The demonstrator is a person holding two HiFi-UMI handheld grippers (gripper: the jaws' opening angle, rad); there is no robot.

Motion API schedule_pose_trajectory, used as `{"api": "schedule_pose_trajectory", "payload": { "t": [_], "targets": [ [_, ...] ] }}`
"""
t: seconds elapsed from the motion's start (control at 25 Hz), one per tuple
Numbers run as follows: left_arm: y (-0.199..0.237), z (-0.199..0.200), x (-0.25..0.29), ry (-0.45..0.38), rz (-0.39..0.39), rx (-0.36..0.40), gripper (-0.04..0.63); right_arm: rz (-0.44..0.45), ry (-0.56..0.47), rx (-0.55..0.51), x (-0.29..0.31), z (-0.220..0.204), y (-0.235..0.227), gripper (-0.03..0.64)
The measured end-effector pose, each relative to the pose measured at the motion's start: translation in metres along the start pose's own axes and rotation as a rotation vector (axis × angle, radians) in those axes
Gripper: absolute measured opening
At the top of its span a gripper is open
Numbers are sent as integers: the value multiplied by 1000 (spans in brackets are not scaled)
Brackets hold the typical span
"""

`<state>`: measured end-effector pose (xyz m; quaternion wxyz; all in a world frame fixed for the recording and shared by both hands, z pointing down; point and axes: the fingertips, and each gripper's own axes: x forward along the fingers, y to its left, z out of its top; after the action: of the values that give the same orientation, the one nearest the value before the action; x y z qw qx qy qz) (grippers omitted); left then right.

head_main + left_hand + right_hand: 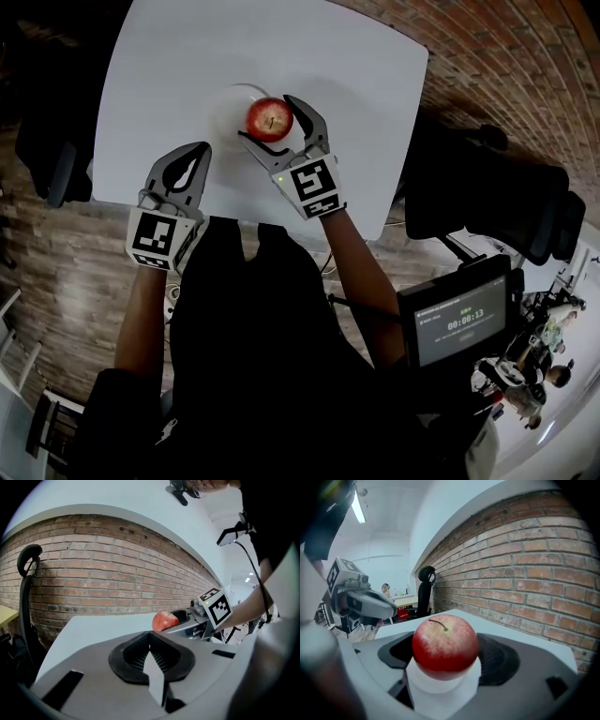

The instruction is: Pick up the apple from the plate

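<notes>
Left gripper [201, 150], jaws together, sits by the table's [169, 56] near edge; right gripper [266, 119] clamps the apple [272, 113] over the plate [229, 103].

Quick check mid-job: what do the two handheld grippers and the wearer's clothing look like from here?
Both the left gripper and right gripper have grey bodies, tongs lined with black ribbed pads, and a white cube with black square markers. A small green light shows on the right one. The person wears a black top.
</notes>
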<state>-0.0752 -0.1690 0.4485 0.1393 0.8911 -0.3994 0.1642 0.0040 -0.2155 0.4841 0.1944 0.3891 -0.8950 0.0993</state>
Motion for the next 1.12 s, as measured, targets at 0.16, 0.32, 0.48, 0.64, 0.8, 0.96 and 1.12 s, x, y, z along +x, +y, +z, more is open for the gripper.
{"api": "schedule_pose_trajectory", "payload": {
  "t": [0.16, 0.32, 0.48, 0.64, 0.8, 0.96, 1.12],
  "targets": [
    [-4, 8, -1, -7, 3, 12, 6, -7, -19, -3, -15, 9, 1, 403],
    [-9, 15, -2, -22, 6, 25, 6, -15, -30, -10, -28, 15, 2, 403],
    [-13, 21, -6, -35, 12, 32, 6, -30, -42, -10, -44, 23, 5, 403],
    [-18, 28, -7, -49, 16, 43, 6, -43, -48, -3, -56, 26, 2, 403],
    [-24, 35, -12, -63, 20, 51, 6, -46, -63, -6, -68, 33, 4, 403],
    [-25, 41, -20, -75, 30, 61, 6, -60, -82, -9, -77, 41, 8, 403],
    [-27, 47, -25, -87, 39, 73, 6, -69, -88, -14, -85, 44, 9, 403]
  ]
}}
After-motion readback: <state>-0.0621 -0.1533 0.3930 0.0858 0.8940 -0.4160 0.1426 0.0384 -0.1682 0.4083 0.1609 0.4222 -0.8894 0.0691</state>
